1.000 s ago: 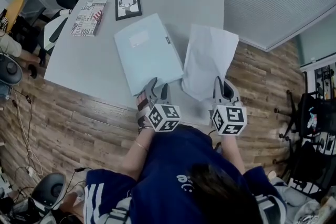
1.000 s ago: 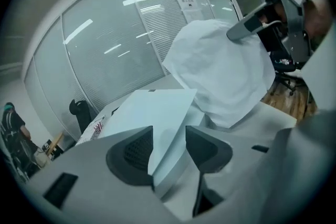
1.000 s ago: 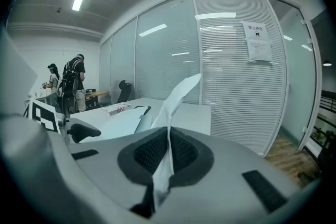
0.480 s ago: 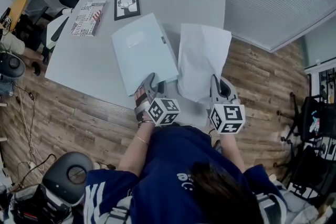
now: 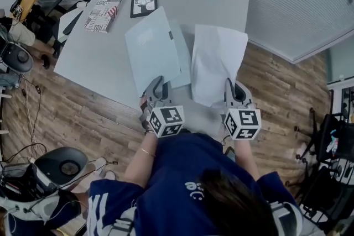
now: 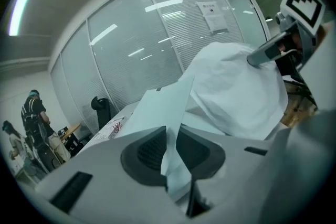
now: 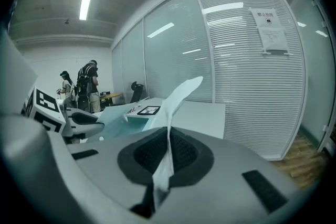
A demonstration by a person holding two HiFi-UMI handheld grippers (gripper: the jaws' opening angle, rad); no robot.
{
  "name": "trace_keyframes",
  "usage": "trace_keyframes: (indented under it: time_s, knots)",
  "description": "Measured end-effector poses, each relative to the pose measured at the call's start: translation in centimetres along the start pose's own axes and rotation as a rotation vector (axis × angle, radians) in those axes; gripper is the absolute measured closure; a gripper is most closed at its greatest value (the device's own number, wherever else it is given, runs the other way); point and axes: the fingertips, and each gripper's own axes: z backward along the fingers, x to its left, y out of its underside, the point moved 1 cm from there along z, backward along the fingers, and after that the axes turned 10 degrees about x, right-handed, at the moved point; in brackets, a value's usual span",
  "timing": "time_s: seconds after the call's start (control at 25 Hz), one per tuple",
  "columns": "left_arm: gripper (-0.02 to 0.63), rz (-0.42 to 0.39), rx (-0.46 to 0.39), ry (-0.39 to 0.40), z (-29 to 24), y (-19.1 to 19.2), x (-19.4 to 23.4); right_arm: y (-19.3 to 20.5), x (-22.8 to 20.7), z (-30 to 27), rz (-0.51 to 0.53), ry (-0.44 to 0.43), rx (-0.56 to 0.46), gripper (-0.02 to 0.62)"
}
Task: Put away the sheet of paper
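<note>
The left gripper [image 5: 157, 85] has just been closing its jaws and now pinches the near corner of the folder [image 5: 152, 50], whose cover is raised. The right gripper [image 5: 232, 88] is clamped on the sheet of paper [image 5: 218, 58], which fans out beyond its fingers, just beside the folder. Farther beyond the left fingers, a framed picture [image 5: 144, 3] and a book [image 5: 103, 14] lie on the table [image 5: 199, 0], clear of both.

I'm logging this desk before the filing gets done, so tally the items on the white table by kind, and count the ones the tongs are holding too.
folder: 1
sheet of paper: 1
book: 1
framed picture: 1
Total: 4
</note>
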Motion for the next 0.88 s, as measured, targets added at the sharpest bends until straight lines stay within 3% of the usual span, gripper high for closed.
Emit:
trace_keyframes:
  time_s: [0.2, 0.4, 0.6, 0.88]
  knots:
    - [0.572, 0.142, -0.042, -0.023, 1.9, 0.2, 2.8, -0.4, 0.2, -0.4, 0.026, -0.035, 0.008, 0.588]
    - [0.589, 0.181, -0.050, -0.054, 3.1, 0.7, 5.3, -0.8, 0.7, -0.5, 0.035, -0.045, 0.008, 0.588]
    - [0.594, 0.274, -0.062, -0.056, 4.3, 1.6, 7.7, -1.5, 2.5, -0.5, 0.076, -0.078, 0.007, 0.588]
    - [0.598, 0.486, -0.088, -0.068, 5.5, 3.9, 11.3, -4.8, 6.3, 0.2, 0.171, -0.188, -0.001, 0.588]
